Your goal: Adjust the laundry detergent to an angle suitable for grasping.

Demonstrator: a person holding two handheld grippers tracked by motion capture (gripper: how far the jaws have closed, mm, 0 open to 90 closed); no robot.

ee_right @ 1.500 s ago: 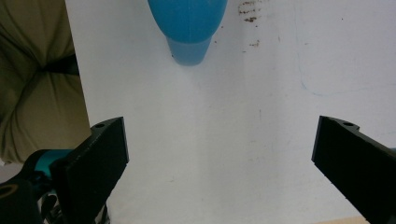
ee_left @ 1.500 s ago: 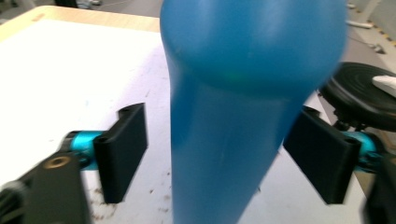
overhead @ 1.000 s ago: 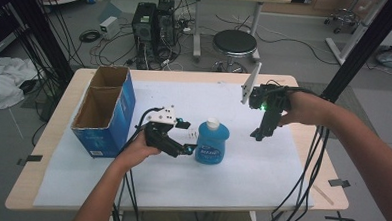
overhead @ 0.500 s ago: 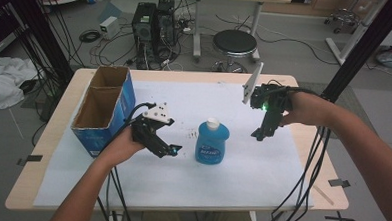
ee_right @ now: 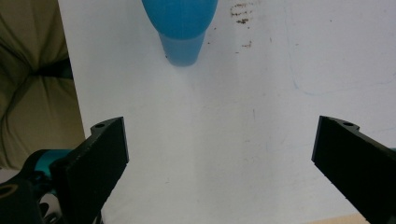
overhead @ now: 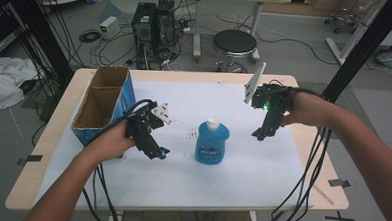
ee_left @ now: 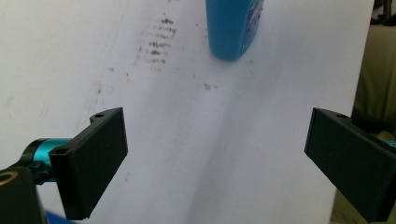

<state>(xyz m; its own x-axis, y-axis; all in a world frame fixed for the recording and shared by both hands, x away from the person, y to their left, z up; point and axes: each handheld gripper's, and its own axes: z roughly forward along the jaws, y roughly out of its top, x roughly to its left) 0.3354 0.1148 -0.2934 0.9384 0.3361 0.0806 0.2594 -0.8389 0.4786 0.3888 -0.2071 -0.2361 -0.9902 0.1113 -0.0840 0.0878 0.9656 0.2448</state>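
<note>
Blue bottle stands upright mid-table on the white sheet, btwn both grippers, touching neither: left gripper just beside it, right gripper near, jaws wide on both, nothing held.

Your blue plastic bottle with white cap; white table sheet, brown-speckled; blue-sided cardboard box; black jaws

L tongs jaws wide, angled down, R tongs jaws wide, pointing down
</note>
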